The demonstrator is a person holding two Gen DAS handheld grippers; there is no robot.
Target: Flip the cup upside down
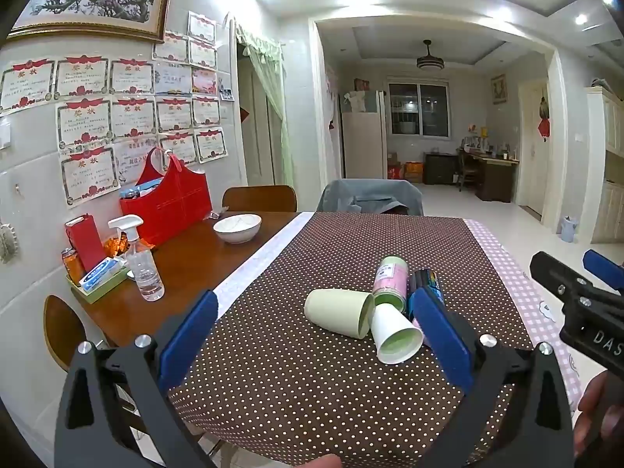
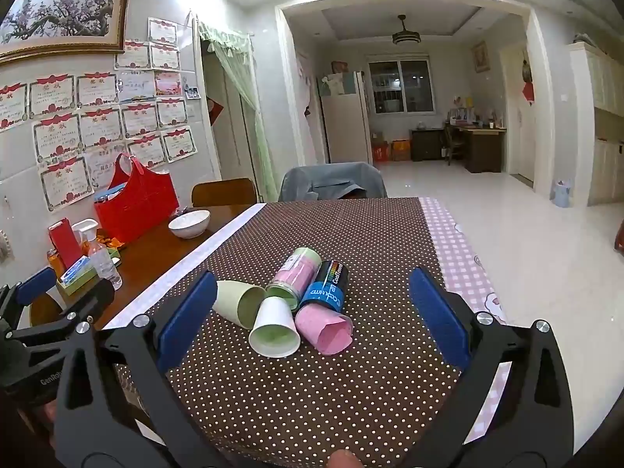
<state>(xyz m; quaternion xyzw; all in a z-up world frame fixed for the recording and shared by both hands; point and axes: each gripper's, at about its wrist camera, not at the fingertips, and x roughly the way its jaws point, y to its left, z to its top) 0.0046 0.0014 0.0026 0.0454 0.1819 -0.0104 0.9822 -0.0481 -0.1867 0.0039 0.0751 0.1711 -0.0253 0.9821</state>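
Several cups lie on their sides in a cluster on the brown dotted tablecloth (image 1: 296, 382). A pale green cup (image 1: 338, 312) (image 2: 238, 303), a white paper cup (image 1: 394, 336) (image 2: 275, 328), a pink cup (image 2: 324, 328), a pink-green tube (image 1: 390, 280) (image 2: 295, 276) and a black-blue can (image 1: 428, 280) (image 2: 327, 285) touch each other. My left gripper (image 1: 312, 335) is open and empty, just short of the cluster. My right gripper (image 2: 312, 316) is open and empty, its fingers either side of the cluster. The right gripper also shows at the right edge of the left wrist view (image 1: 585, 292).
On the bare wood to the left stand a white bowl (image 1: 237, 227), a spray bottle (image 1: 141, 259), a red basket (image 1: 169, 199) and a tray of small boxes (image 1: 97, 277). Chairs stand at the table's far end (image 1: 368, 197). A pink checked cloth edge (image 1: 522, 292) borders the right side.
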